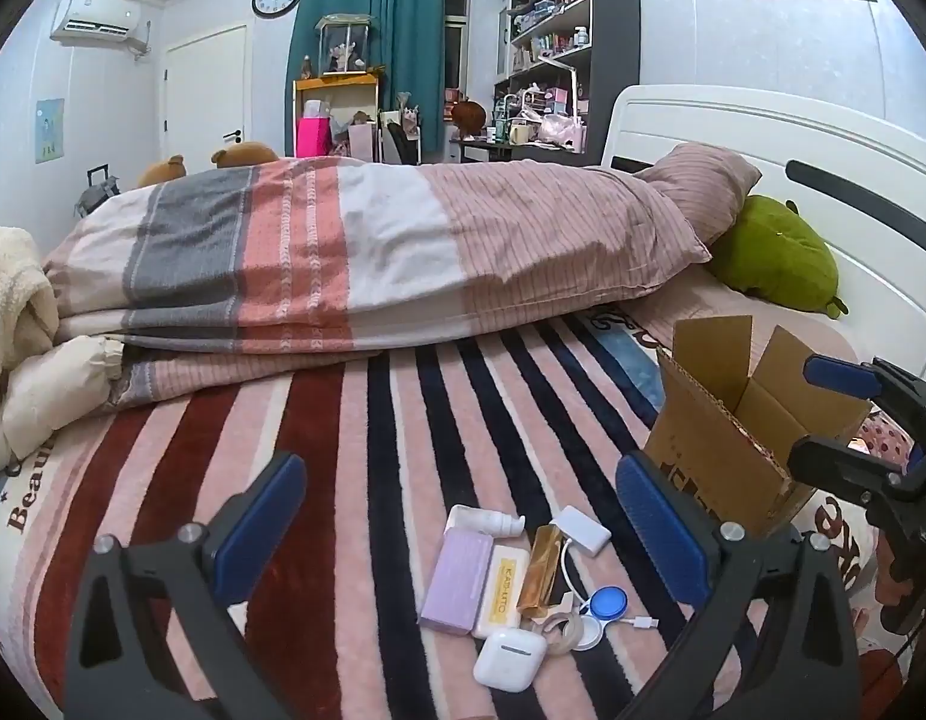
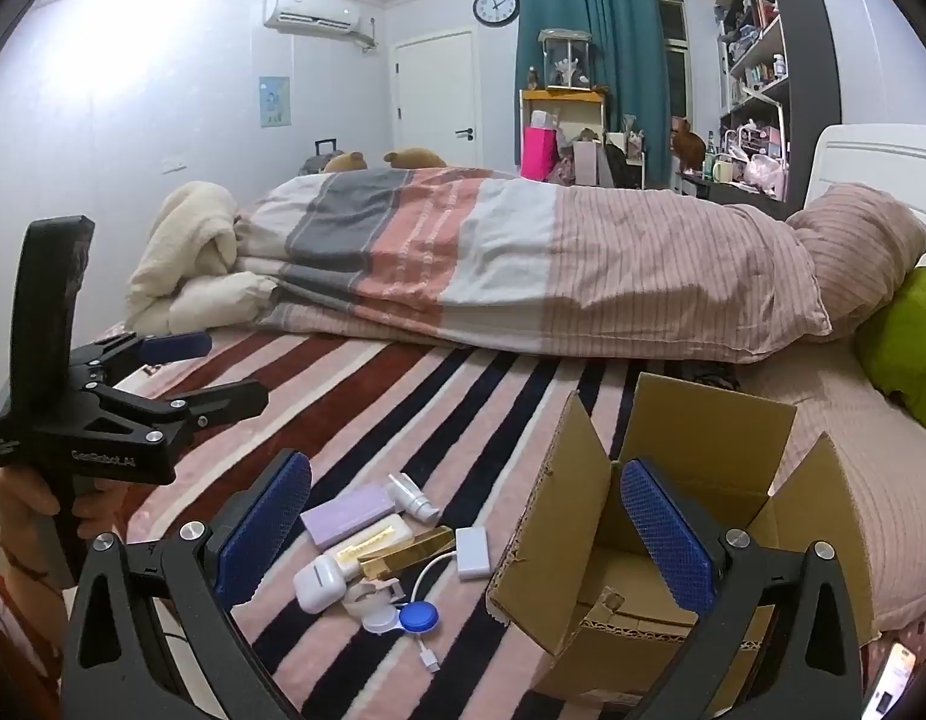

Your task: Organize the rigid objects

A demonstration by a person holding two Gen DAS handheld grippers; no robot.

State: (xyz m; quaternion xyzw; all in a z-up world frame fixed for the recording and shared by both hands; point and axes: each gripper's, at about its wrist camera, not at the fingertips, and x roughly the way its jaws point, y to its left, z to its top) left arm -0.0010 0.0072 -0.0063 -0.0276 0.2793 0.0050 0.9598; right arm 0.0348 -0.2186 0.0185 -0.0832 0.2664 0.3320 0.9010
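Both the left claw (image 1: 460,516) and right claw (image 2: 466,516) gape wide, holding nothing. The earbud case (image 1: 510,659) (white) lies among small items on the striped blanket (image 1: 355,420), near the cardboard box (image 2: 643,540).

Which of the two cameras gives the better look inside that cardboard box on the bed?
The right wrist view. It looks down into the open cardboard box, showing its flaps and its floor. The left wrist view catches the box only at the right edge, from the side, its floor out of sight.
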